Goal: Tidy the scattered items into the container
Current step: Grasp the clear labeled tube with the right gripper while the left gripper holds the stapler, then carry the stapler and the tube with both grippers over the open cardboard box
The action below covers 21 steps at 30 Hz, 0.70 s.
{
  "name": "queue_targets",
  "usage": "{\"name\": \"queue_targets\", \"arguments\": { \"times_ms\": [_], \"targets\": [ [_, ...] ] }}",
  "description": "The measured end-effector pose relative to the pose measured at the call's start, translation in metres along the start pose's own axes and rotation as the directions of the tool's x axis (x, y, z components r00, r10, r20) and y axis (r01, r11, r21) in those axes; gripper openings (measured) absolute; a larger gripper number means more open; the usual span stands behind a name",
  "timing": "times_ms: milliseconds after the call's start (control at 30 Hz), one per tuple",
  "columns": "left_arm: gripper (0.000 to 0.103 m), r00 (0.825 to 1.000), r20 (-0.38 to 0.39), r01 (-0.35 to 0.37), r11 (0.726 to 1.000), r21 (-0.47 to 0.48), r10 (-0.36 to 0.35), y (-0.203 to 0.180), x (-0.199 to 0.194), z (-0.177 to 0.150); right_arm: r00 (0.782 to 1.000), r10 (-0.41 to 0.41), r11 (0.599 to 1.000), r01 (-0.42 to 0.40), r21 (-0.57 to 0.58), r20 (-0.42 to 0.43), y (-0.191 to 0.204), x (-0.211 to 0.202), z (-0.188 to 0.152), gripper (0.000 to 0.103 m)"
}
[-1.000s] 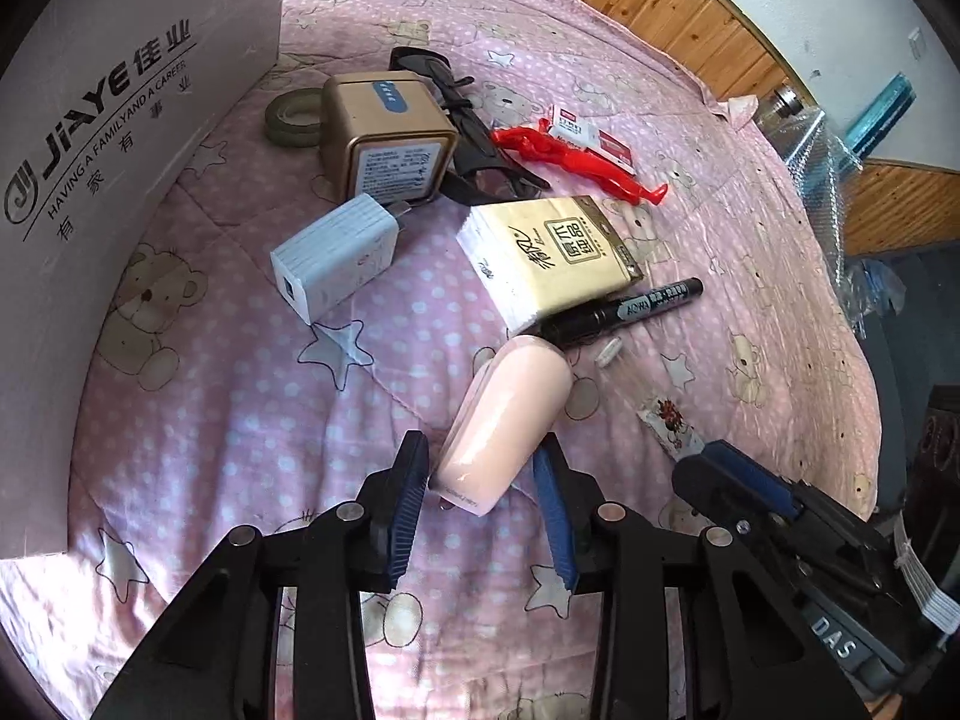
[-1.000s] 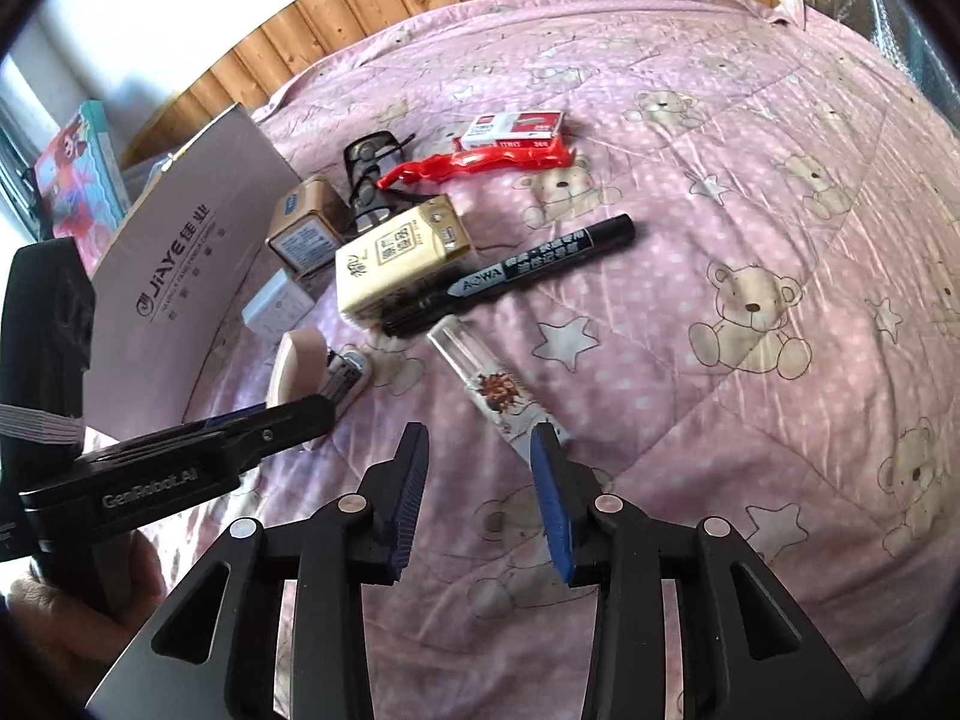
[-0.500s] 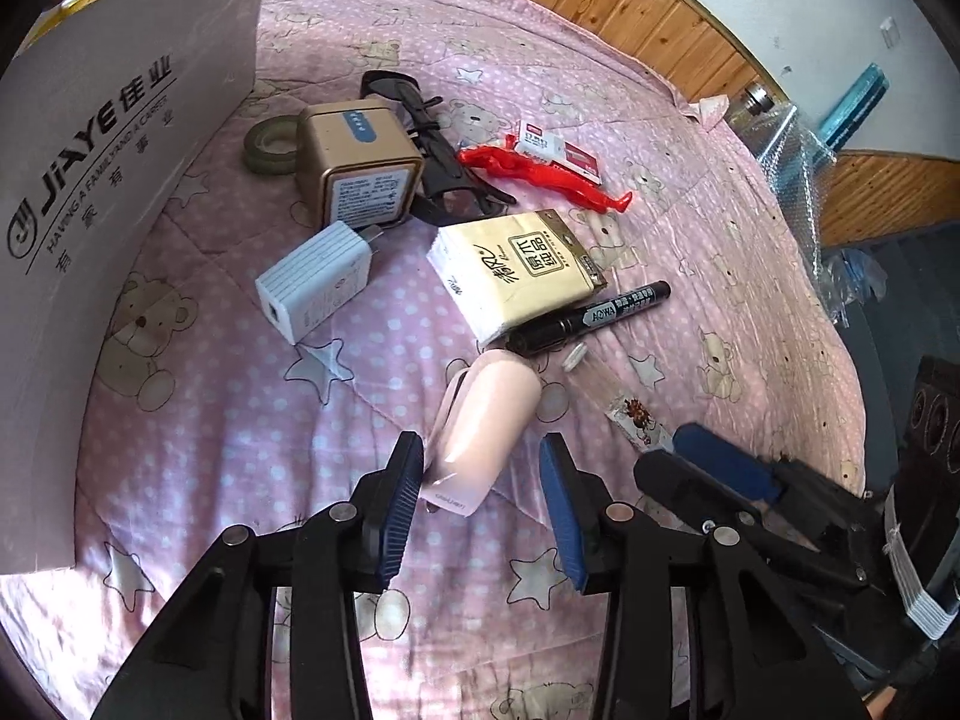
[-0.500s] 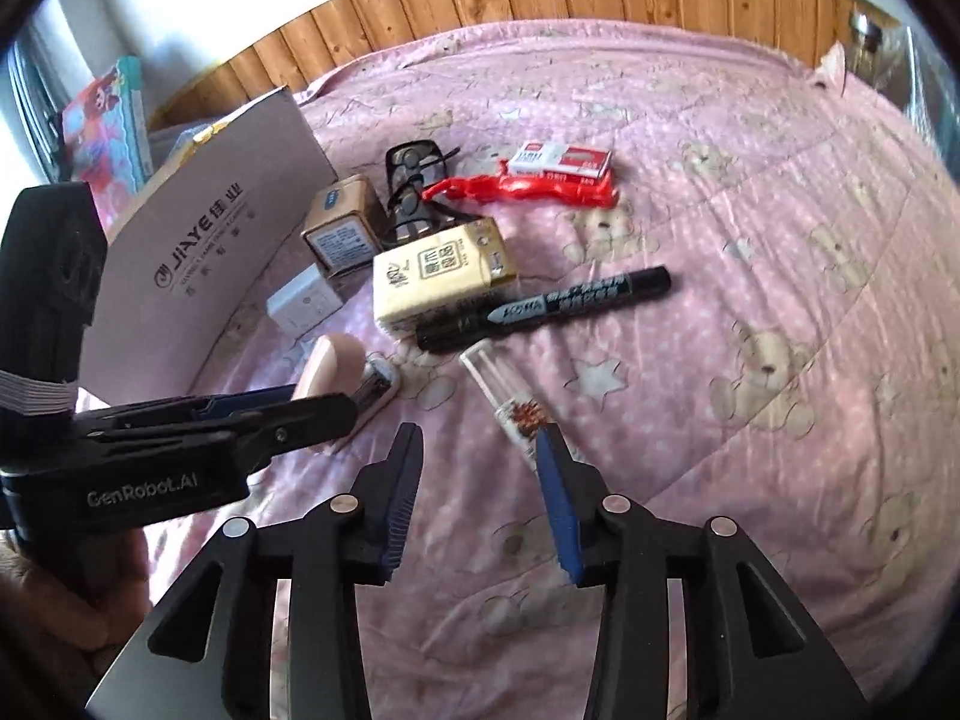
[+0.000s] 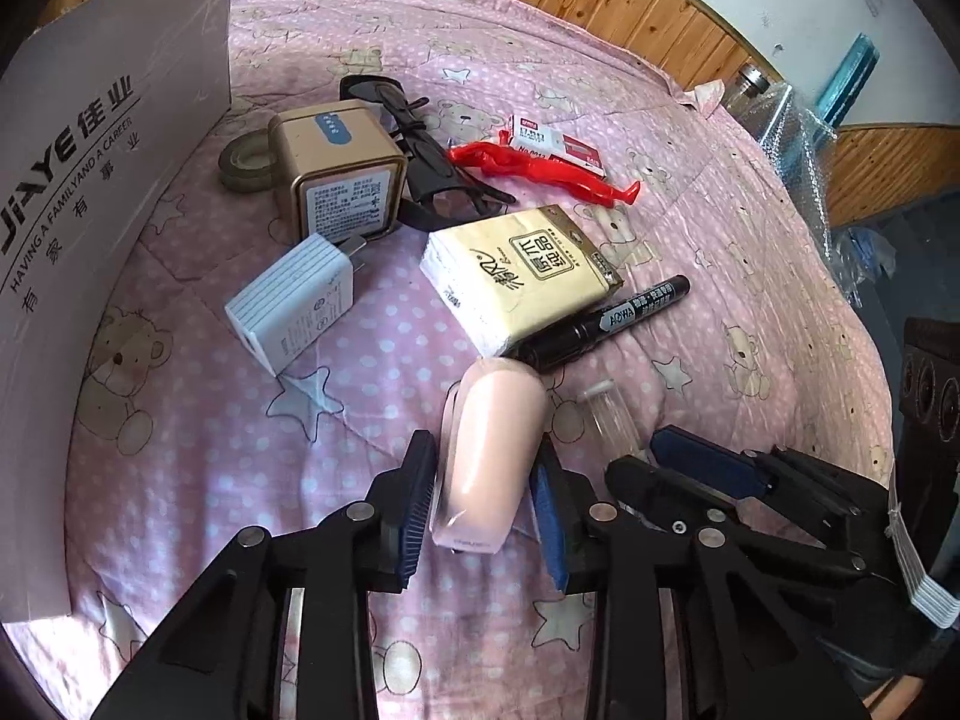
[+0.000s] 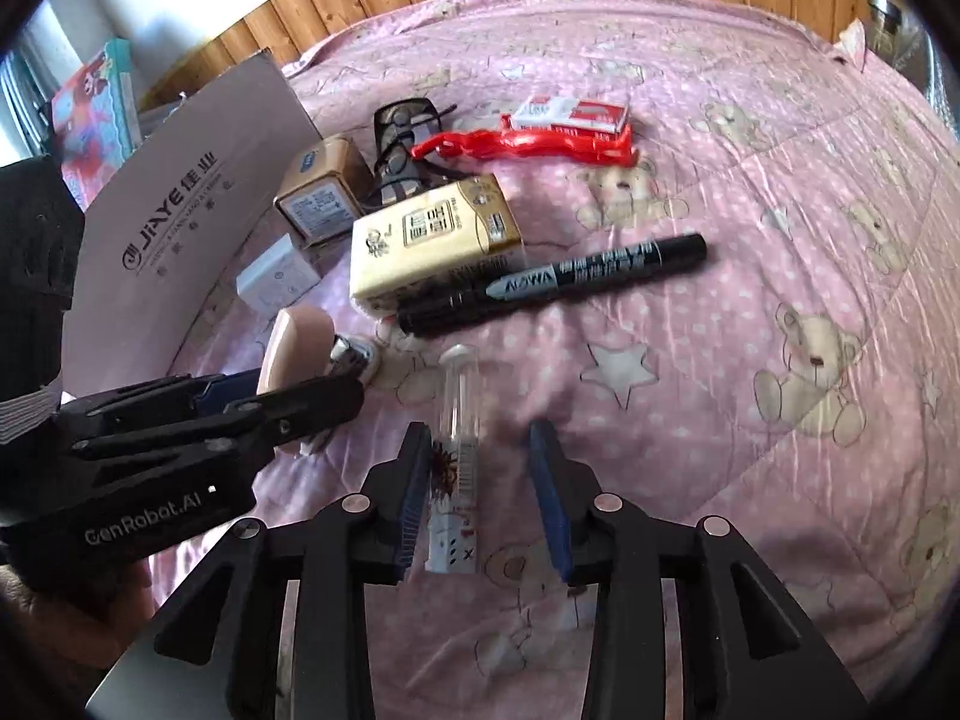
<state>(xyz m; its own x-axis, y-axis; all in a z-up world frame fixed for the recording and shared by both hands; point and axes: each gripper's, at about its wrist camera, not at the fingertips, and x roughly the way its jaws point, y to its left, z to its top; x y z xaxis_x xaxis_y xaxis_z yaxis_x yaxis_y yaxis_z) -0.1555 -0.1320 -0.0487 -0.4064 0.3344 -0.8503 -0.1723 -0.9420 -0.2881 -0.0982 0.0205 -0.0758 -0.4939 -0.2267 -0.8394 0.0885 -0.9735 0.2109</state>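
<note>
Both grippers hover over a pink quilt. Left gripper (image 5: pixel 485 501), jaws open, straddles a peach-coloured case (image 5: pixel 489 459) below the tissue pack (image 5: pixel 521 278). Right gripper (image 6: pixel 485 498), jaws open, straddles a clear tube (image 6: pixel 457 420). Only the left view shows the tape roll (image 5: pixel 247 161); only the right shows a hand (image 6: pixel 72 618) beside the cardboard box (image 6: pixel 198 180).

Since a second ago, the left gripper (image 5: pixel 483 507) advances until its open jaws straddle the pink case (image 5: pixel 489 456), lower centre. The right gripper (image 6: pixel 483 495) likewise advances over the clear tube (image 6: pixel 459 456).
</note>
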Motion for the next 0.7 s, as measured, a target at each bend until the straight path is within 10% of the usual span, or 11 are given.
{"name": "queue_targets", "arguments": {
  "times_ms": [167, 700],
  "targets": [
    [0.028, 1.0, -0.006, -0.012, 1.0, 0.02, 0.012, 0.0, -0.001, 0.0, 0.999, -0.047, 0.999, 0.047, -0.02, 0.0, 0.002, 0.003, 0.0, 0.017],
    [0.028, 0.996, 0.076, -0.054, 0.997, 0.056, 0.05, -0.015, -0.059, -0.002, 0.998, 0.02, 0.995, -0.025, 0.095, 0.059, 0.008, -0.049, -0.015, 0.017]
  ]
}}
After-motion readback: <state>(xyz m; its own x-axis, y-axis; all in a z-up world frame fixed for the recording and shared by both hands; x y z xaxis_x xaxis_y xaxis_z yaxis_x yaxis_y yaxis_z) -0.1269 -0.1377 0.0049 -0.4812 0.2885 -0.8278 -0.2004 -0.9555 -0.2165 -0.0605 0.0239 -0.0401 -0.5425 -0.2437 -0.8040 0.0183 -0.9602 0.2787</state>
